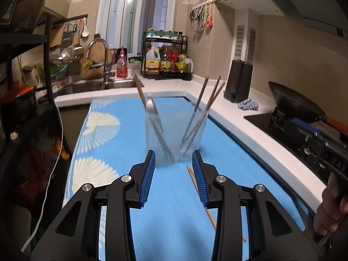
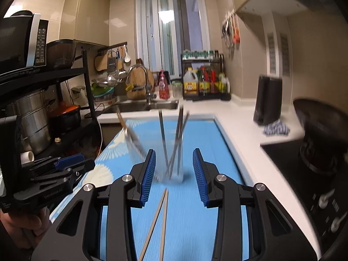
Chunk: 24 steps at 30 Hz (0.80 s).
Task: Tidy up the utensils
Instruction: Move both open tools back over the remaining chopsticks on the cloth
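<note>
**Blue, White and Black Across the Kitchen**

The mat is sky blue with white fan-shaped motifs along its left edge. The worktop is white. A clear holder shows grey and brown chopsticks; two loose chopsticks are pale tan. Both grippers, left and right, are black with ribbed blue pads. A blue-and-white checked cloth lies near the worktop's right edge beside a black wok. Wall tiles are beige.
</note>
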Motion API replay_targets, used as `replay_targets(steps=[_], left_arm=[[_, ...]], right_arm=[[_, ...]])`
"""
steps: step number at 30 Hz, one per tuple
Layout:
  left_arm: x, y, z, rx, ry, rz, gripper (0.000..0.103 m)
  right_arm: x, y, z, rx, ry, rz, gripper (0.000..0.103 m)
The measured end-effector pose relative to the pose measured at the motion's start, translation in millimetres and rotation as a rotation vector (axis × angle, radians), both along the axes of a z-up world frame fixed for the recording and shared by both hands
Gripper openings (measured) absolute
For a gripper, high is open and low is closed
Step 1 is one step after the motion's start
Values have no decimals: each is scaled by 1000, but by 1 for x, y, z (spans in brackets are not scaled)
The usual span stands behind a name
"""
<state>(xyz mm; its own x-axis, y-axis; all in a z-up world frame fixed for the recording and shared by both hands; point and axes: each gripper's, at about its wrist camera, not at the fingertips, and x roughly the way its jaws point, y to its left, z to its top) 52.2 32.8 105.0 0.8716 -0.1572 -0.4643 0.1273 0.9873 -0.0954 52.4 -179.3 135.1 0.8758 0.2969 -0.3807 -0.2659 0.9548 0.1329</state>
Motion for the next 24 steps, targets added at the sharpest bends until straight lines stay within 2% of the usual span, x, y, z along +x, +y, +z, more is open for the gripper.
replay_targets(steps=[2,5,6,9,12,17,21,24], left_arm=[[-9,-1,-20,-9,19,10,36],[-20,-1,-50,-31,54,25,33],[-23,-1,-60,-41,71,26,30],[-33,-7,-88,-66,125,19,29],[-38,-20,-104,-77,160,-11,29],[-41,-34,-107,-59,157,-37,29],[-43,-33,-111,-57,168,-25,29],[-43,-39,-112,-47,173,-30,30]], right_arm=[[-6,-10,-35,41,63,-11,28],[-10,-12,-79,38,161,-11,18],[-12,-11,-92,26,187,-5,17],[-17,-7,-119,12,237,17,17],[-18,1,-135,-5,276,51,18],[-17,19,-149,-39,305,108,24],[-14,29,-161,-94,336,110,24],[-17,30,-161,-121,321,105,21]])
